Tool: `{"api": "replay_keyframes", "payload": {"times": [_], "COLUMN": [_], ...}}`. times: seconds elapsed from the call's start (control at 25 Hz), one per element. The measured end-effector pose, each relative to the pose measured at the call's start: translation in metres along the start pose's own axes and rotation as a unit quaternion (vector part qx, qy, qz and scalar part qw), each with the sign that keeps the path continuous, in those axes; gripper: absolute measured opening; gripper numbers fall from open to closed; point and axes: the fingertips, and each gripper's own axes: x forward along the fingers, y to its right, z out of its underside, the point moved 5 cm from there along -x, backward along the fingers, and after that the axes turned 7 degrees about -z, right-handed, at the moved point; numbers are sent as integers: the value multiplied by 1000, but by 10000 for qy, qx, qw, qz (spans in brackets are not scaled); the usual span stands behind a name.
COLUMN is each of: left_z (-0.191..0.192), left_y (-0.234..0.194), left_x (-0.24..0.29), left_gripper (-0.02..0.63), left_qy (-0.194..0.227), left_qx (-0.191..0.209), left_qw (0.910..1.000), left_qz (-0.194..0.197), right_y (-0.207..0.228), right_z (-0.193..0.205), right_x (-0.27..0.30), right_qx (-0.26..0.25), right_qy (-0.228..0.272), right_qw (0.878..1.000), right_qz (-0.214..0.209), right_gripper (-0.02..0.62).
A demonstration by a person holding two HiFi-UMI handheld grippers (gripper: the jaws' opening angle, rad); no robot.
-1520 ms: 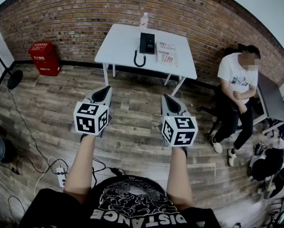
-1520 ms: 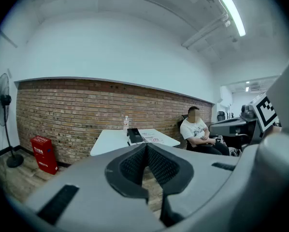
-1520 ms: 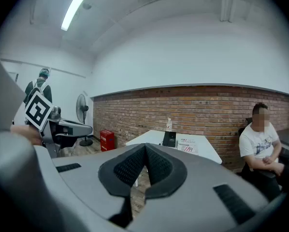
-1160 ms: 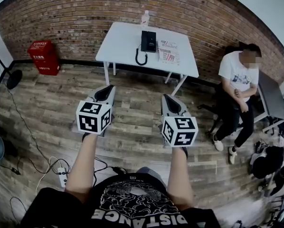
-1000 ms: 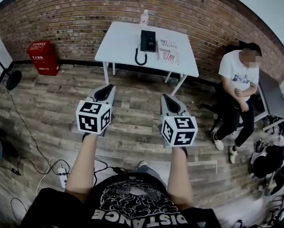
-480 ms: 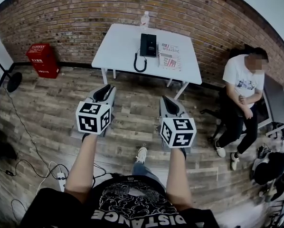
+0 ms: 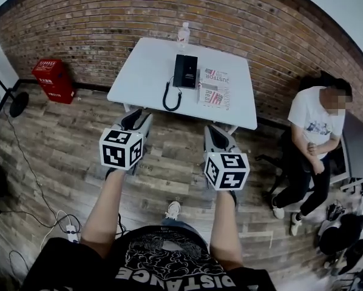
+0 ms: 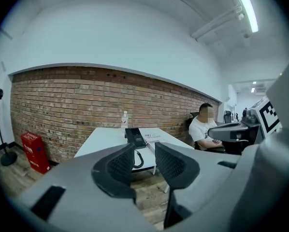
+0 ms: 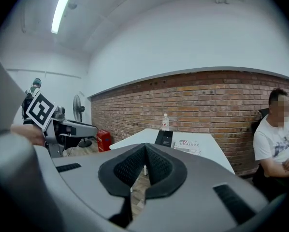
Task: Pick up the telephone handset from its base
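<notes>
Handset [image 7: 181, 70] on base [image 7: 191, 73], table [image 7: 142, 71] far half | L gripper [image 7: 136, 117] opening, empty

Head view steeply downward, gripper views level, all toward the table [image 7: 142, 71].

Telephone [image 7: 186, 71] on table [image 7: 142, 71], newspaper [image 7: 213, 90] at right

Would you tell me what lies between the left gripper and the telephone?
In the head view, only the white table's near edge and the coiled cord; the left gripper's jaws are opening, empty.
</notes>
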Motion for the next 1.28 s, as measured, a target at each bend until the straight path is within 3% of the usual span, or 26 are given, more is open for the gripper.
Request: {"api": "replay_keyframes", "payload": {"times": [0.52,1.28], "left_z": [-23,-31], "left_y": [19,1], "left_x": [94,169], "left_gripper": [195,222], "left_qy": [-160,-279], "left_qx": [47,40], "left_qw": [9994,9989], "left_qz": [-317,-365], "right_y": [92,135], "right_z": [-14,-26], "right_x": [56,122], "right_qx": [60,-47], "right_qy": [11,-7], "right_qw": [9994,9983], "right_qz": [-336,-581], "right_gripper": [0,0]}}
